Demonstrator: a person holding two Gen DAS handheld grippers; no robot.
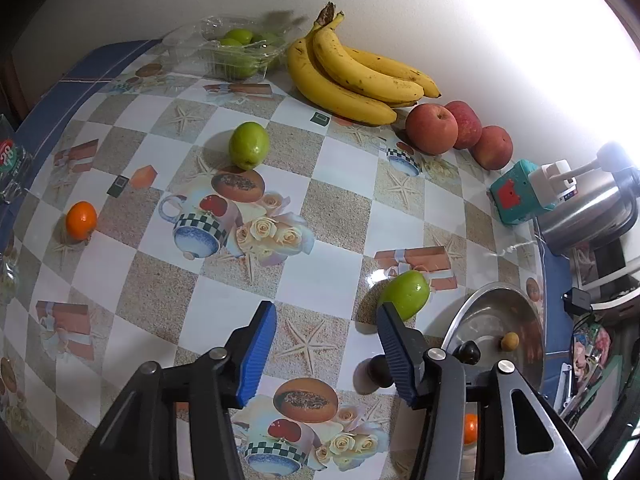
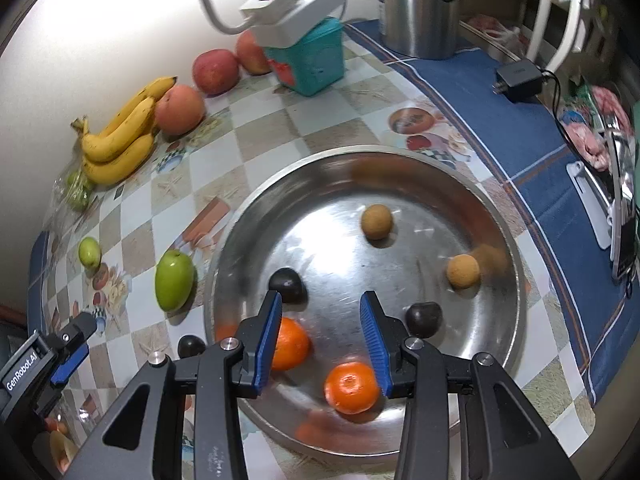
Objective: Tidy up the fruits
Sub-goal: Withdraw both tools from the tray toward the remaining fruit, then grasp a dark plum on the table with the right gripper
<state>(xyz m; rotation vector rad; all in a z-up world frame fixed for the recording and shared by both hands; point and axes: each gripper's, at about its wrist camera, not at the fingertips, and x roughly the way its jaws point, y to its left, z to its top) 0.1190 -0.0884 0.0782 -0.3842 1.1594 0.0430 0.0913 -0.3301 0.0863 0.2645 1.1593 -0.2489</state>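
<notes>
- Our right claw (image 2: pixel 320 334) gapes wide and empty above the near part of the steel bowl (image 2: pixel 256 216).
- In the bowl we see two oranges (image 2: pixel 352 388), two dark fruits (image 2: pixel 423 319) and two tan fruits (image 2: pixel 376 221).
- Our left claw (image 1: pixel 326 354) is open too, holding nothing; a green fruit (image 1: pixel 408 294) lies just past its right finger.
- Far along the counter (image 1: pixel 332 216) sit bananas (image 1: pixel 352 76) and apples (image 1: pixel 432 128).
</notes>
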